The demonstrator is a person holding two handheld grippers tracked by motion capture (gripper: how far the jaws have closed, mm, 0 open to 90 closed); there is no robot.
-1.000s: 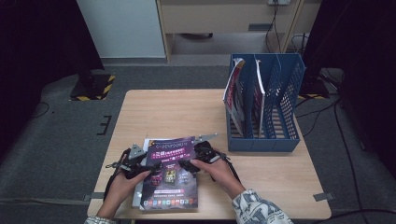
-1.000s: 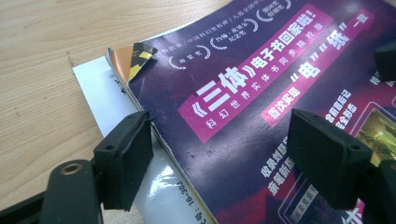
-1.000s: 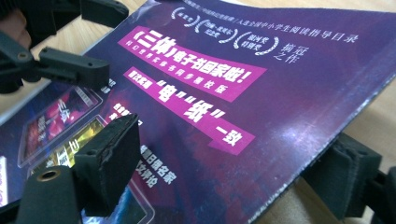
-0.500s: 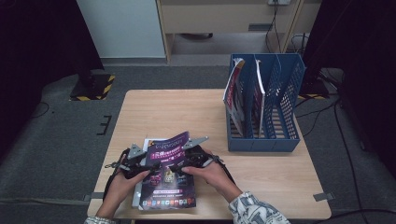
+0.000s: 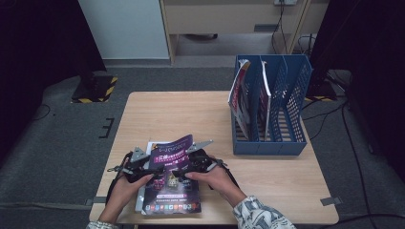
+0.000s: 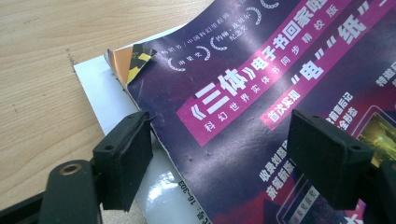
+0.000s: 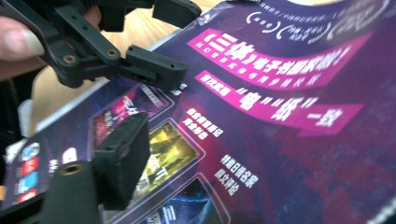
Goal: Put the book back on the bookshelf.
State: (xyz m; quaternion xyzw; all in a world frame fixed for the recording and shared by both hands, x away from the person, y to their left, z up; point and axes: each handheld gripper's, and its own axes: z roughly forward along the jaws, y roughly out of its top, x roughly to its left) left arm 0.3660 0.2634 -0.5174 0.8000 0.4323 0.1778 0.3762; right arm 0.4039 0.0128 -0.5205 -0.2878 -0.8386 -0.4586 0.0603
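Closing in on the purple magazine (image 5: 172,164) at the table's (image 5: 191,114) near edge, the right gripper (image 5: 193,162) narrows its jaws; the left gripper (image 5: 138,164) straddles the lifted cover's edge, jaws apart; a firm hold seems close.

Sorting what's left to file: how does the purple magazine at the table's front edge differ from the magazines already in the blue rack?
The purple magazine lies on the table with its far end lifted; the racked magazines stand on edge, leaning. The purple magazine lies between two tools; the racked magazines stand apart from both. The purple magazine's cover faces up; the racked ones show mostly edges. All are thin and glossy.
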